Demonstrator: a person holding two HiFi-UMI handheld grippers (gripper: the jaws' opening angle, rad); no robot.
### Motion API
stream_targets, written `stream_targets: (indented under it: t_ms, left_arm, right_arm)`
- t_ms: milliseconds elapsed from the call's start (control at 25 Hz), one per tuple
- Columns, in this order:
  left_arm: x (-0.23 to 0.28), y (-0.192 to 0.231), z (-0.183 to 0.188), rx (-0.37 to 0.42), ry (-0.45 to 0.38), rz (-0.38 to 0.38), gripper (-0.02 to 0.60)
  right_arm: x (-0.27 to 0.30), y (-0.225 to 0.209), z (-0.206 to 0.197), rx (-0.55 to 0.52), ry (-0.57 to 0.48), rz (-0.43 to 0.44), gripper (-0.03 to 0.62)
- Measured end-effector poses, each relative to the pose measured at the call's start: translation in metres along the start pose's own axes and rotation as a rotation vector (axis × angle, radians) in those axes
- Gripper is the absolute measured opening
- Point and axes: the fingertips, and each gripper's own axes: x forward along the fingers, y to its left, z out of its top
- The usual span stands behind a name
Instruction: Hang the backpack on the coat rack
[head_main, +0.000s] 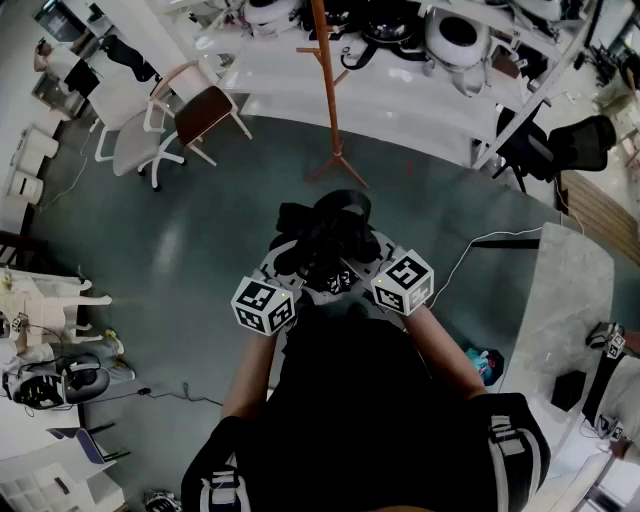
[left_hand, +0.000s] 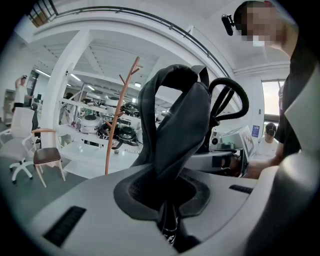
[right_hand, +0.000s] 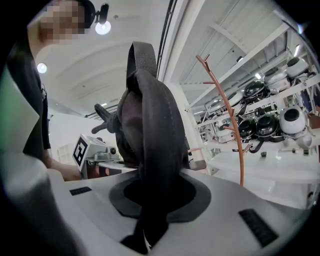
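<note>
Between the jaws of the left gripper (left_hand: 167, 220) a fold of the black backpack (left_hand: 175, 130) is pinched. The jaws are drawn nearly together on the dark fabric, which rises out of the narrow slot and arches in a loop above them. By the right gripper (right_hand: 147, 227) the same bag is grasped in the same way: a thick dark band is clamped low in the slot between its jaws and stands up steeply over them. From the head view the bag is seen held off the grey-green floor (head_main: 190, 230), bunched just ahead of both pairs of jaws and spanning the gap between them, with the two marker cubes set behind it. Well ahead of the jaws the orange-brown wooden coat rack (head_main: 327, 90) is seen upright on its spread feet, clear of the bag and untouched by either gripper; it lies left of the left jaws' line and right of the right jaws' line. Behind the rack, white shelves (head_main: 400, 70) loaded with round white and black devices are seen. Far to the left of the left jaws a chair with a brown seat (left_hand: 47, 157) is placed beside a white office chair (left_hand: 22, 125).
</note>
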Motion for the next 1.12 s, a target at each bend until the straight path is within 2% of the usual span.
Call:
stream_targets:
  t_ms: [400,880,1120]
  left_arm:
    - [-0.010,-0.013,-0.011,0.011,0.019,0.008,0.049]
    - [-0.036,-0.021,-0.019,0.011,0.010,0.050,0.049]
    - [-0.043,0.002,-0.018,0.002,0.016,0.041,0.049]
  right_arm:
    - [-0.009,0.010,-0.011,0.015,0.013,0.000,0.083]
    - [-0.010,0.038,-0.017,0.019,0.021,0.053,0.083]
    - [0.015,0.038,-0.016,0.033,0.030,0.045,0.083]
